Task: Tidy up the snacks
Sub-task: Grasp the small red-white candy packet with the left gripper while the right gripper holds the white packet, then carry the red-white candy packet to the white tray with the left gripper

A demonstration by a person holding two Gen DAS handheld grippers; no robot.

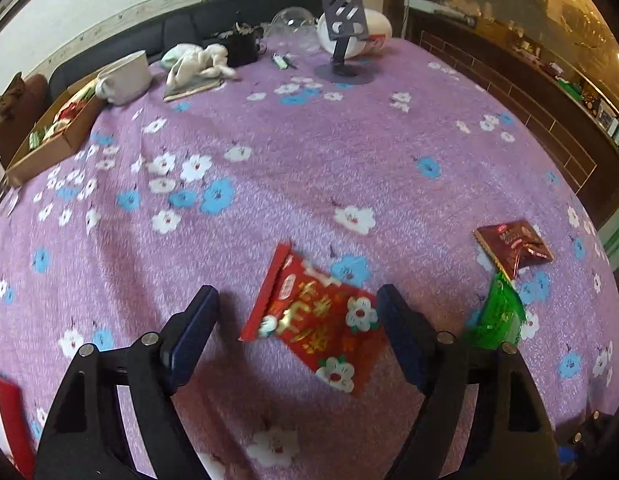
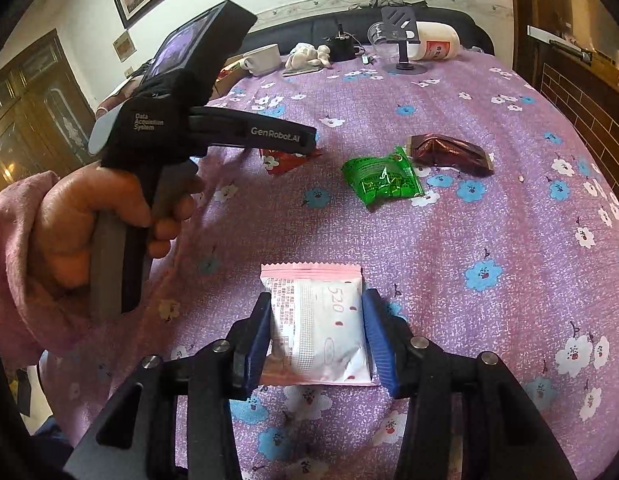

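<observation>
A red snack packet (image 1: 309, 320) lies flat on the purple flowered tablecloth (image 1: 309, 152), between the wide-apart fingers of my open left gripper (image 1: 298, 294). Nothing touches it. To its right lie a green packet (image 1: 499, 316) and a dark red packet (image 1: 513, 246). In the right wrist view, a white-and-pink packet (image 2: 317, 320) lies on the cloth between the blue pads of my right gripper (image 2: 317, 296); the pads stand close along its sides and the packet looks flat, not squeezed. A hand holds the left gripper (image 2: 309, 140) over the red packet (image 2: 285, 160).
A cardboard box (image 1: 49, 148) holding several snacks stands at the far left edge, with a white mug (image 1: 125, 78) beside it. A crumpled cloth (image 1: 197, 60), a phone stand (image 1: 345, 40) and a clear cup (image 1: 291, 20) stand at the back. The table's right edge drops near a dark cabinet (image 1: 549, 128).
</observation>
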